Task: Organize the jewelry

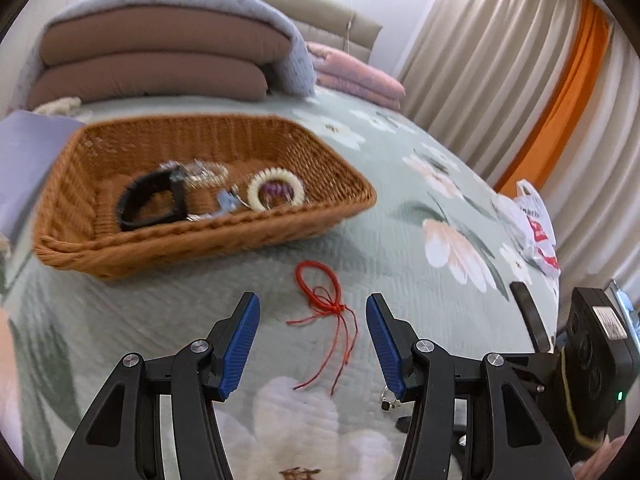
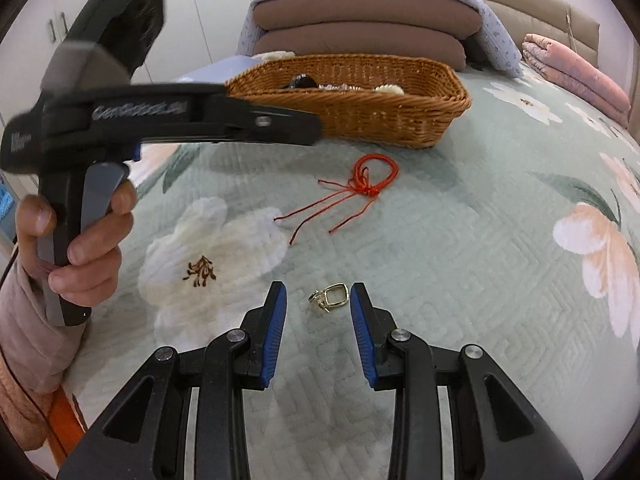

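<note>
A red cord bracelet (image 1: 320, 284) with loose tails lies on the floral bedspread, just ahead of my left gripper (image 1: 313, 304), whose blue pads stand open with nothing between them. The same red cord bracelet (image 2: 374, 176) shows further off in the right wrist view. A small gold ring (image 2: 330, 299) lies on the quilt between the tips of my right gripper (image 2: 319, 294); its jaws are open and the pads do not touch it. The ring (image 1: 390, 398) also peeks out beside the left gripper's right finger. Behind stands a wicker basket (image 1: 328, 224) (image 2: 440, 120) holding a black band (image 1: 154, 204), a white beaded bracelet (image 1: 276, 190) and other jewelry.
Stacked brown cushions (image 1: 160, 64) under a grey blanket and a pink folded quilt (image 1: 360, 80) lie behind the basket. A plastic bag (image 1: 536, 228) sits at the bed's right edge by the curtains. A hand (image 2: 80, 248) holds the left gripper's handle at the left of the right wrist view.
</note>
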Motion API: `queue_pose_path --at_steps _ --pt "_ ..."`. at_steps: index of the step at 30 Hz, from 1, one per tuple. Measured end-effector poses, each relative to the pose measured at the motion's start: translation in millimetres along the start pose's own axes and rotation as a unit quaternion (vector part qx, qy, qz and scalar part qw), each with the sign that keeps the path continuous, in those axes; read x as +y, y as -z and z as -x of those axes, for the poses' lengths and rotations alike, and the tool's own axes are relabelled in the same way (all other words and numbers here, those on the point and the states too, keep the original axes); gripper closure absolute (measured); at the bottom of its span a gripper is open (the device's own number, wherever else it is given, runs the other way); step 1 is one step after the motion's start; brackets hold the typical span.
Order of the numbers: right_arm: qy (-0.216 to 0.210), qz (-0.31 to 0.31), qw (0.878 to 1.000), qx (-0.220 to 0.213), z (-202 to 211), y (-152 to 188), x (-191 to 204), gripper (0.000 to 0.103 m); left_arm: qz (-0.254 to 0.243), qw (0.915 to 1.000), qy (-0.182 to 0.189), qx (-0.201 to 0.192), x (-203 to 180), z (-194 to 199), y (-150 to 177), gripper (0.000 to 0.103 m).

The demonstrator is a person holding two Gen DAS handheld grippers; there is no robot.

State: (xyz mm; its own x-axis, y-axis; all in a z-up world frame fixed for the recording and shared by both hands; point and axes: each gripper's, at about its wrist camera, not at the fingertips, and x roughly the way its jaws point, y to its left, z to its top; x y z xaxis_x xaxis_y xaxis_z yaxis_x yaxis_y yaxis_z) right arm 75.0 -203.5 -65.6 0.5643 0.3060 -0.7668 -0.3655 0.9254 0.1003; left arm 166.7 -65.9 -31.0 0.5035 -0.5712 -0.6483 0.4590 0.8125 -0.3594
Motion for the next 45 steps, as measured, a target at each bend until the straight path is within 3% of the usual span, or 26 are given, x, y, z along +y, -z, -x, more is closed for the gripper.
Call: queue_pose_path --at_steps 8,14,20,26,29,32,38,40,45 --pt "0.054 0.015 0.998 -0.002 -6.1 3.2 5.1 0.068 0.009 0.9989 -0.005 0.046 -5.6 -49.8 -10.5 0.046" --pt "0.102 0.002 0.995 -0.007 0.5 8.3 -2.2 0.068 0.005 0.9979 -0.022 0.060 -6.3 -63.8 -4.8 0.046" --pt "0.074 -0.056 0.996 -0.016 9.3 11.5 -34.0 0.068 -0.021 0.9973 -0.030 0.064 -17.2 -66.7 -0.7 0.046" --pt "0.049 -0.046 0.997 -0.024 10.3 11.4 -29.5 0.067 -0.033 0.9955 -0.057 0.068 -28.5 -83.3 -11.2 0.046" --pt "0.038 -0.042 0.998 -0.024 11.1 13.3 -26.3 0.062 -0.049 0.9929 -0.083 0.070 -36.3 -93.5 -13.3 0.046" --pt "0.035 -0.038 0.998 -0.022 9.8 12.2 -25.1 0.060 -0.068 0.9894 -0.109 0.067 -42.1 -95.2 -11.1 0.056" --pt "0.055 -0.018 0.998 -0.010 2.4 8.7 -16.7 0.060 -0.053 0.9909 -0.104 0.068 -31.0 -85.5 -8.7 0.073" --pt "0.062 -0.016 0.998 -0.012 1.6 8.4 -15.9 0.063 -0.049 0.9913 -0.101 0.069 -26.4 -79.2 -5.4 0.076" --pt "0.072 -0.005 0.997 -0.013 -2.0 5.4 -14.3 0.084 -0.050 0.9915 -0.100 0.068 -22.9 -66.8 5.5 0.078"
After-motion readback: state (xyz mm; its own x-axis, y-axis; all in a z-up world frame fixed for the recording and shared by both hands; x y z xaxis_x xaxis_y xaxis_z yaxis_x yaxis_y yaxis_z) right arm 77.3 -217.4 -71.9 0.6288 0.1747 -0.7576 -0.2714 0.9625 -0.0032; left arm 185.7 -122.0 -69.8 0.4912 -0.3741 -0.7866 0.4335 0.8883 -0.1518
